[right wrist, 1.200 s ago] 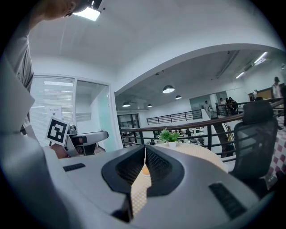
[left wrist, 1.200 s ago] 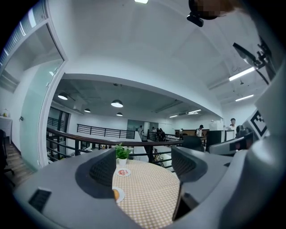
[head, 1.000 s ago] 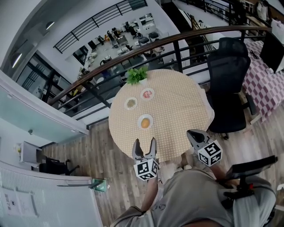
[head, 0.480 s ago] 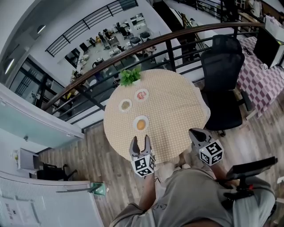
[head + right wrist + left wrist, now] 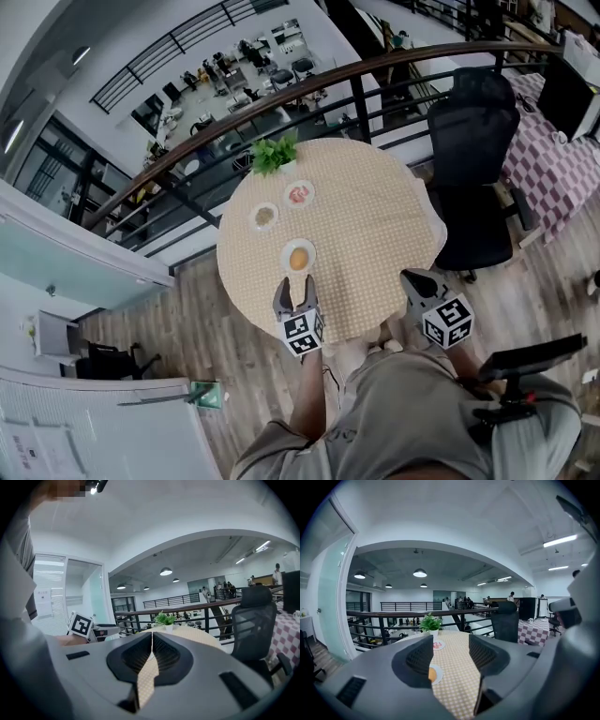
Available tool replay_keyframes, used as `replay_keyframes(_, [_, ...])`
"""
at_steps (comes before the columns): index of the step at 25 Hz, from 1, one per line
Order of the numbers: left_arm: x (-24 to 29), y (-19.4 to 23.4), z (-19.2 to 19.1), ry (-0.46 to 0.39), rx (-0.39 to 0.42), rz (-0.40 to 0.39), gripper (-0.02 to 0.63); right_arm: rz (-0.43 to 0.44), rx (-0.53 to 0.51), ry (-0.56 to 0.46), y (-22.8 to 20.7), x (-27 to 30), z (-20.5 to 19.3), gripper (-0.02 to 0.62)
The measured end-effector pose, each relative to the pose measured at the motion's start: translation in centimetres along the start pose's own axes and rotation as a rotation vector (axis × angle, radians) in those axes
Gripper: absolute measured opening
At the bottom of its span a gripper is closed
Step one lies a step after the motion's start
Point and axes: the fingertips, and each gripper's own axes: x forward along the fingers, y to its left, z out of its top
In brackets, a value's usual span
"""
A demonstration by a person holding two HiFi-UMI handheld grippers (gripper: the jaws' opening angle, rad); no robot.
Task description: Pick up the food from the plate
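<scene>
Left gripper nearer the plate, jaws narrower yet apart and empty; right gripper jaws together.

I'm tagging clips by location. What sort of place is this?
Probably an office building's mezzanine: the round table stands by a railing overlooking a lower floor of desks, with an office chair beside it.

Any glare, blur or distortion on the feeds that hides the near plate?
Head view: fisheye bends the railing, plate sharp, no glare. Left gripper view: dark vignette, left jaw partly hides the plate. Right gripper view: vignette, plate not visible.
</scene>
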Motion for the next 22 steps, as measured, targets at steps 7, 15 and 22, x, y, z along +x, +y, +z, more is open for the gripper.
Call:
replay_keyframes(7, [5.0,2.1,-3.6,0.133,-0.006,-0.012,0.247,-0.020,0.000,0.009,-0.4,0.3,-0.2,0.015])
replay_keyframes(15, [10.5,4.3,-8.2,0.303,0.034,-0.014,0.247,-0.058,0.009,0.018,-1.5,-0.1,0.0,0.015])
replay_keyframes(22, [14.6,5.8,-12.9,0.396,0.071,-0.023,0.247,-0.092,0.015,0.034,-2.4,-0.5,-0.7,0.015])
